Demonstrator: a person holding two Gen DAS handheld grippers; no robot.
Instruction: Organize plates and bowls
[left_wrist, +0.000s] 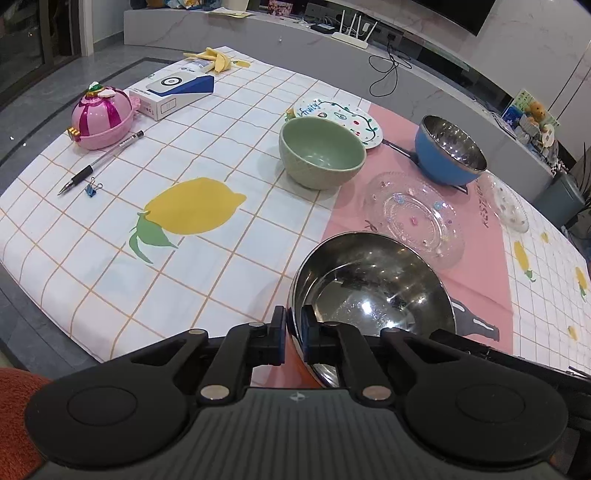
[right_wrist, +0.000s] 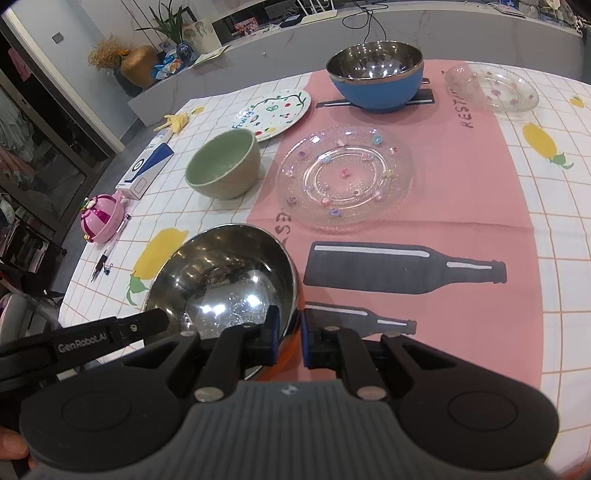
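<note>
A steel bowl (left_wrist: 373, 284) (right_wrist: 221, 277) with an orange outside is at the near edge of the pink mat, and both grippers hold its rim. My left gripper (left_wrist: 293, 332) is shut on the rim's left side; its finger (right_wrist: 140, 325) shows in the right wrist view. My right gripper (right_wrist: 290, 332) is shut on the rim's right side. Beyond are a green bowl (left_wrist: 321, 155) (right_wrist: 221, 166), a blue steel-lined bowl (left_wrist: 450, 151) (right_wrist: 375, 77), a clear glass plate (left_wrist: 413, 218) (right_wrist: 345, 177), a smaller glass plate (left_wrist: 511, 203) (right_wrist: 493, 88) and a painted white plate (left_wrist: 343, 118) (right_wrist: 273, 114).
On the left of the lemon tablecloth lie a pink toy pot (left_wrist: 101, 118) (right_wrist: 101, 218), a pen (left_wrist: 99, 162), a blue binder clip (left_wrist: 92, 188), a white and blue box (left_wrist: 173, 94) (right_wrist: 146, 170) and a banana peel (left_wrist: 214, 59). A low marble shelf with cables runs behind the table.
</note>
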